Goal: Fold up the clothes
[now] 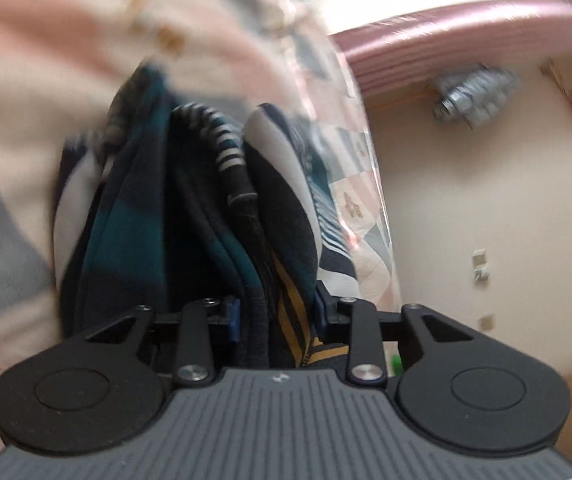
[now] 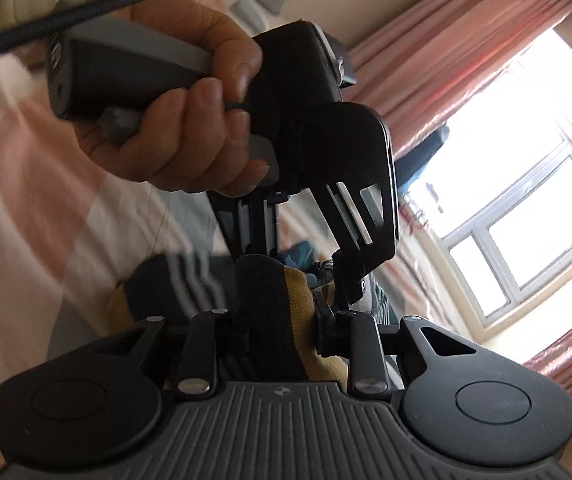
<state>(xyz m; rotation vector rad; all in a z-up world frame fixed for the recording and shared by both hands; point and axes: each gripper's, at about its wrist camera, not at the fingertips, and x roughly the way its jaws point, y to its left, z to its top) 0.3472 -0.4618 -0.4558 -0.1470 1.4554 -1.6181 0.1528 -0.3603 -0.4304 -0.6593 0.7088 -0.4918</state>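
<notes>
The striped garment [image 1: 158,208] is a soft knitted piece with bands of dark navy, teal, white and mustard yellow. It hangs bunched in thick folds, lifted above the bed cover [image 1: 18,128], which has pink, cream and grey patches. From the right wrist view the same cloth [image 2: 270,304] shows a dark fold with a yellow band, and a part with thin white stripes to its left.

I can read no brand or writing. There is only a small pale emblem on the grey ribbed body of each tool, too small to make out.

The left tongs [image 1: 276,312] are closed on the striped garment: the blue pads [image 1: 233,318] press the cloth from both sides, with dark and yellow-striped fabric squeezed between them. The right tongs [image 2: 282,328] also grip the garment, the fold filling the narrow gap between the fingers. The picture is blurred here, so perhaps the two tongs hold the same bunch, very near each other.

In the right wrist view the person's left hand [image 2: 182,120] wraps the handle of the left tool above the cloth. On the far right stand pink curtains [image 2: 445,64] and a bright window [image 2: 525,232].
</notes>
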